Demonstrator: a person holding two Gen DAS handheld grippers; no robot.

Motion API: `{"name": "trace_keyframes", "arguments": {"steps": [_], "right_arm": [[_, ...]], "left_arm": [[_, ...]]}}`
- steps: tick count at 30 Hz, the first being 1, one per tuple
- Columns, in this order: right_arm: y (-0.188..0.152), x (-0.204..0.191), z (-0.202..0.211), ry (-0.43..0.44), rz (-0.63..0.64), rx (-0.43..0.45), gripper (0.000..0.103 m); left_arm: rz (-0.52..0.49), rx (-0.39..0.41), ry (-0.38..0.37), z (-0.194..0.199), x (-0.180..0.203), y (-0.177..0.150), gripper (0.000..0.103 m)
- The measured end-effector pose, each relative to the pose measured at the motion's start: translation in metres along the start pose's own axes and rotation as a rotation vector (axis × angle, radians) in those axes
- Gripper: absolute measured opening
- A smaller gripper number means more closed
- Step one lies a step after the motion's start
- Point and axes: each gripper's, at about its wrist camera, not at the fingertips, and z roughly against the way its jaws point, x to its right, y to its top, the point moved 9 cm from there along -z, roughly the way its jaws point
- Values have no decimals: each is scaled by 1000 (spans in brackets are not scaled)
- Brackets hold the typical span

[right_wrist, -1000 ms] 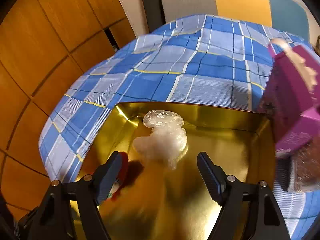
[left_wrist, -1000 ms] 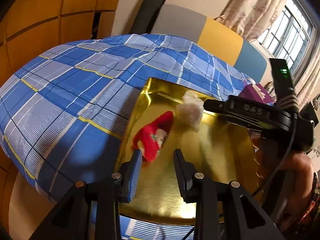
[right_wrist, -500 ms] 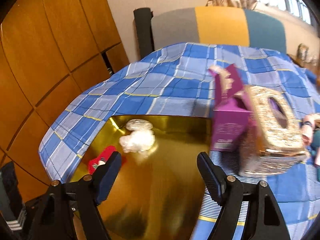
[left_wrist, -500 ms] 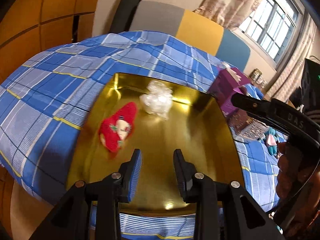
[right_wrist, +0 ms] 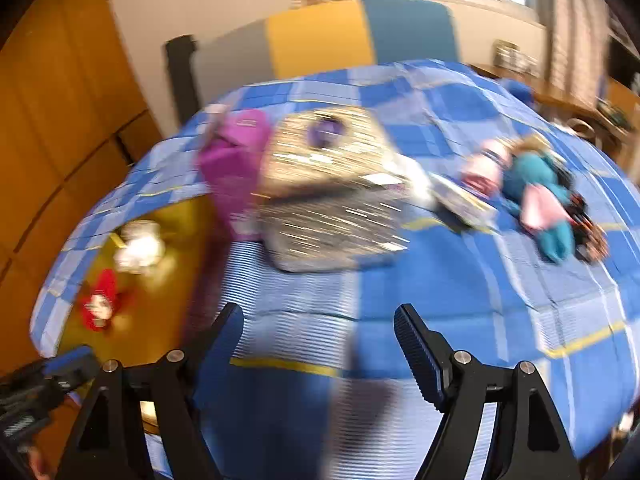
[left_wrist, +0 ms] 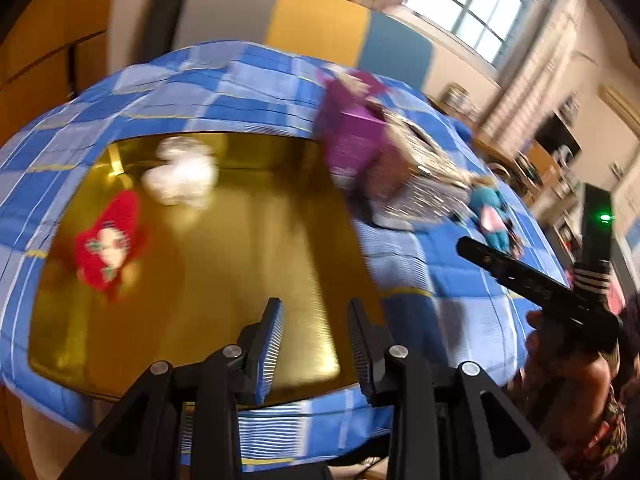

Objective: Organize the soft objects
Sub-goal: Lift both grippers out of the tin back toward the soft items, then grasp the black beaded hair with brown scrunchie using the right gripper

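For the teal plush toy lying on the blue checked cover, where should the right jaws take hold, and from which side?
Probably across the teal plush toy's narrow body, from above and the near side. It lies flat on the checked cover, with other small things against its far right. The right gripper is open, empty and aimed left of it. Blur hides finer detail.

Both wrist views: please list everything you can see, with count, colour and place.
Tray: one, gold, on the bed.
Red soft toy: one, in the tray, left part.
White plastic bundle: one, in the tray, far end.
Purple box: one, beside the tray.
Glittery box: one, silver-gold, next to the purple box.
Teal and pink toy: one, on the bedspread, right.
Bedspread: one, blue checked.
Left gripper: fingers open, empty.
Right gripper: fingers open, empty.
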Motion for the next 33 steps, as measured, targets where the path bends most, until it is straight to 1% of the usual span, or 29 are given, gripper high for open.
{"name": "trace_keyframes", "arguments": {"steps": [3, 6, 9, 12, 16, 20, 22, 25, 28, 30, 33], "right_arm": [[-16, 51, -2, -70, -78, -11, 79], [-27, 95, -1, -117, -148, -15, 79], [-32, 148, 5, -205, -195, -5, 78], [-16, 200, 17, -283, -225, 32, 79], [19, 258, 29, -340, -264, 92, 79], [58, 306, 25, -381, -295, 133, 79], [71, 324, 14, -408, -299, 133, 78], [78, 338, -7, -424, -294, 94, 78], [82, 344, -34, -407, -266, 60, 78], [81, 342, -48, -416, -227, 32, 78], [79, 341, -65, -402, -206, 1, 70]], "left_arm": [[-64, -8, -36, -6, 27, -2, 32], [-105, -29, -82, -16, 56, -2, 32], [-138, -39, -130, -24, 86, -3, 32], [-187, -56, -142, -32, 111, -8, 32], [-221, -86, -138, -43, 128, -13, 32], [-231, -109, -125, -54, 136, -15, 32], [-239, -116, -114, -58, 141, -15, 32], [-242, -125, -113, -64, 146, -14, 32], [-258, -134, -110, -68, 153, -15, 32], [-275, -134, -106, -69, 158, -14, 32], [-287, -139, -106, -73, 166, -13, 32]]}}
